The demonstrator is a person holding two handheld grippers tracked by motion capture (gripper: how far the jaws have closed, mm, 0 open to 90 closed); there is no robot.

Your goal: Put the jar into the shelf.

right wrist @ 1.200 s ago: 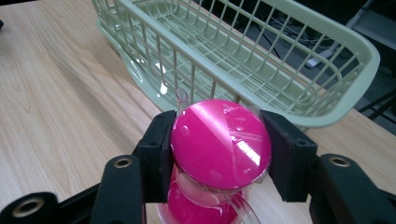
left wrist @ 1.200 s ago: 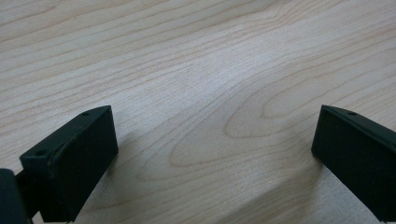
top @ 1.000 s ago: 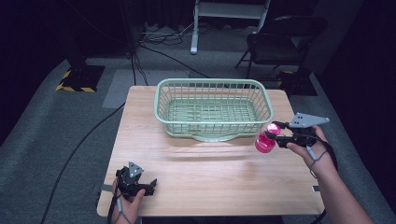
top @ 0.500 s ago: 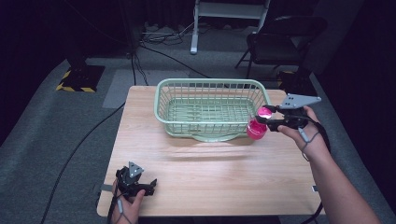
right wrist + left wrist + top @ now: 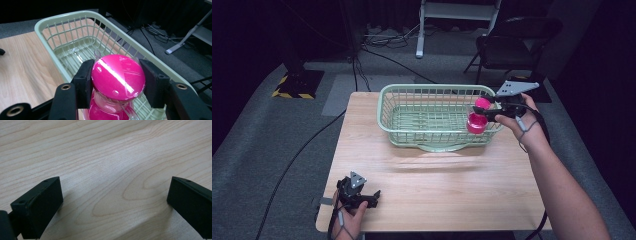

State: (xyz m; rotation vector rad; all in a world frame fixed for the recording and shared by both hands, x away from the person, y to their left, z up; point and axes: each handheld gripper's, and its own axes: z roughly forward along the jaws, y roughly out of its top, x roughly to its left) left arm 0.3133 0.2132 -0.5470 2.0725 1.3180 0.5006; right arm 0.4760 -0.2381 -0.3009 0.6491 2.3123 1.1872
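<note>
A pink container with a round pink lid hangs over the right rim of a pale green wire basket. My right gripper is shut on it, one black jaw on each side of the lid. The basket stands at the far middle of the wooden table. My left gripper rests low on the table's near left corner, open, with bare wood between its jaws.
A dark chair and a white stand are behind the table on the grey floor. Cables run across the floor. Bare wood lies between the basket and the near edge.
My right gripper has carried the pink container up and to the left, from beside the basket's right end to over its right rim. The left gripper has stayed put.
</note>
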